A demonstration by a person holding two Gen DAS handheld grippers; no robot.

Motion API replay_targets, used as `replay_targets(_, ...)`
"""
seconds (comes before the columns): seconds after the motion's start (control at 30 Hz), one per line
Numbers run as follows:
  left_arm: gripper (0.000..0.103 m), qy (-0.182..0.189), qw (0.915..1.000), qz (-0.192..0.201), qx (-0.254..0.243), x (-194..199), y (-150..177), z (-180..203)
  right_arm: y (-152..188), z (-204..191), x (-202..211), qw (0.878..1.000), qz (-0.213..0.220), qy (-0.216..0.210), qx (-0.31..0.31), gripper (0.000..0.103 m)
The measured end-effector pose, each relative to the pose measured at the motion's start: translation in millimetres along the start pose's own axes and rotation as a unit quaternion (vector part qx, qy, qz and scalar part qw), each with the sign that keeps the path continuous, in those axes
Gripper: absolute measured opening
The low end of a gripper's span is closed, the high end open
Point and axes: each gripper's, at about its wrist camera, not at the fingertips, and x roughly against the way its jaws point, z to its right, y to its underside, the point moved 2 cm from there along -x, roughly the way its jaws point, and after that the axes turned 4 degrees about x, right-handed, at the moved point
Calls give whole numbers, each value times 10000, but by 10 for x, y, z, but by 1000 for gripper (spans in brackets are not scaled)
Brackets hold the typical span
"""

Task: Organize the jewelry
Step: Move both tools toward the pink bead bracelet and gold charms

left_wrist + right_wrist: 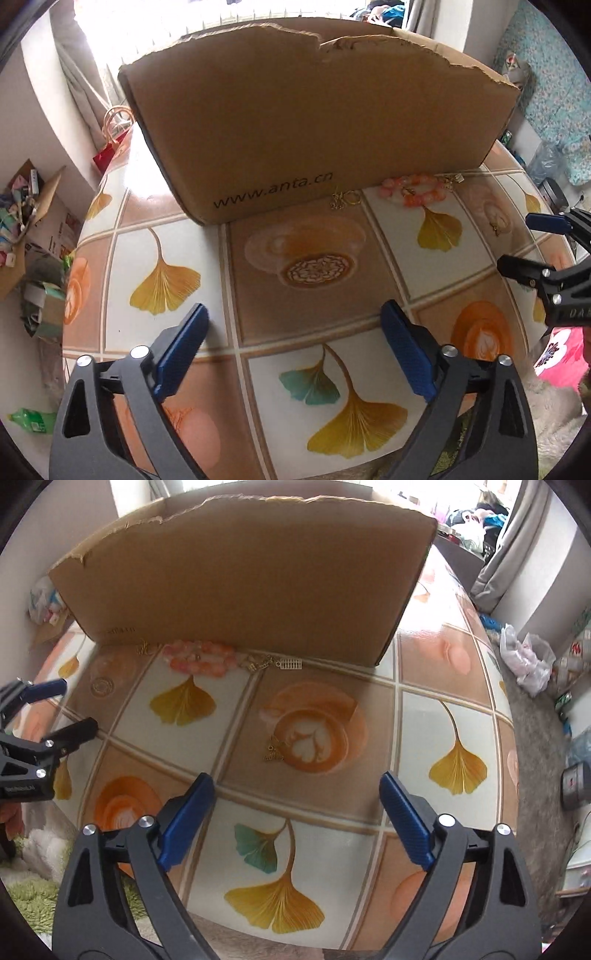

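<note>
A: Both tongs are over the table, angled down at the leaf-patterned cloth. The left gripper stands wide, blue pads far apart, nothing between them but tablecloth.

B: Same for the right gripper: jaws spread wide, empty. And the jewelry?

A: Ahead of both tongs, along the foot of the cardboard box. From the left tongs, the pink bead bracelet lies ahead and to the right, touching or just shy of the box wall. It is a flattened loop, its long axis running side to side along the box's lower edge.

B: From the right tongs that bracelet sits ahead and to the left, same lie, stretched along the box.

A: Just left of the bracelet I get a small gold chain piece, bunched, no clear direction to it.

B: Here is what your side barely shows: a small white comb-like charm right of the bracelet, long axis also parallel to the box, with a tangle of gold links between it and the beads. And a small gold earring lies much nearer my tongs, just ahead of the jaws and a little left of centre, on a printed coffee cup. Too small to tell which way it points.

A: In mine that earring is a speck far right, close to your gripper's tips. Mine alone shows lettering on the box face.

B: And I see your gripper at my left edge, open too.
</note>
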Motion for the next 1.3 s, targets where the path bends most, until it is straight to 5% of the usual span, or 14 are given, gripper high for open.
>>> replay_targets(0.73,97,75,9999,-80,-125,-8,-7,-74,-15,208,-37,9997,-71,-107,-204,96)
replay_targets(0.8,97,90,9997,-128,-171,-7,-24,-79,-63,214,65,9995,172,-98,-251,96)
replay_targets(1.07,95,398,9970,662,-21,228,-229,-146,-210,146,303,9930,813,-824,-237,95)
replay_targets(1.3,73,633,9927,872,-535,236,-322,113,-249,200,244,9872,779,-1256,-597,65)
